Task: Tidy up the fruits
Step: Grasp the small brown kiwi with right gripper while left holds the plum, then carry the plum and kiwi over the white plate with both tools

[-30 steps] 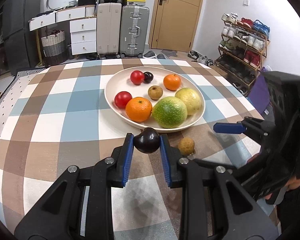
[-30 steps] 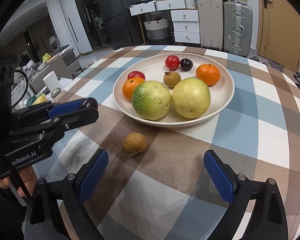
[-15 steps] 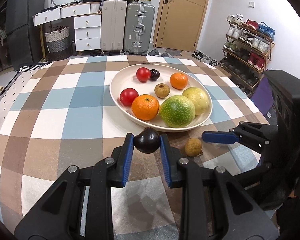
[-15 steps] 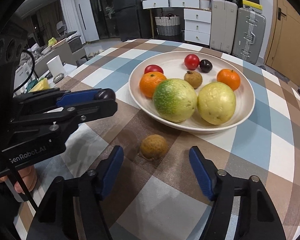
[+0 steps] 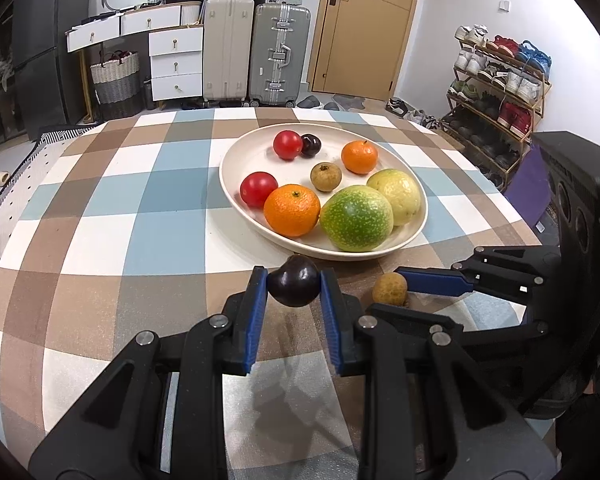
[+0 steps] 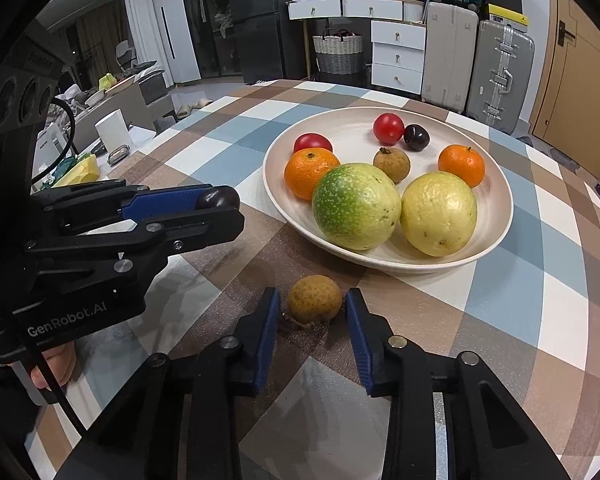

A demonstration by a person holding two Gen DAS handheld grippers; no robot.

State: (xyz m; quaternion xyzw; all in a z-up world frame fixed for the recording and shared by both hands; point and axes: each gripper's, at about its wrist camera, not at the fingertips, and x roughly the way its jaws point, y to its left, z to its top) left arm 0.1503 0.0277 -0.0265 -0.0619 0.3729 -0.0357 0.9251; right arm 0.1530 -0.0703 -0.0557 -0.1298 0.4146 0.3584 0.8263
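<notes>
Left wrist view first: left gripper [image 5: 294,286] is pinching a dark purple plum [image 5: 293,286] between its blue pads, held just short of the cream round plate [image 5: 236,184] on the checked table [image 5: 100,216]. On that plate: 2 red tomatoes, 2 oranges, a green fruit, a yellow one, a brown longan and another dark plum. A small brown longan [image 5: 389,289] lies on the table, right beside the plate's near rim.

Right wrist view now: right gripper [image 6: 312,308] is spread around that small brown longan [image 6: 315,299], a blue pad on either side, a sliver of gap showing left, right pad about touching. Left gripper [image 6: 216,200] hangs off to the left, plum at its tip.
</notes>
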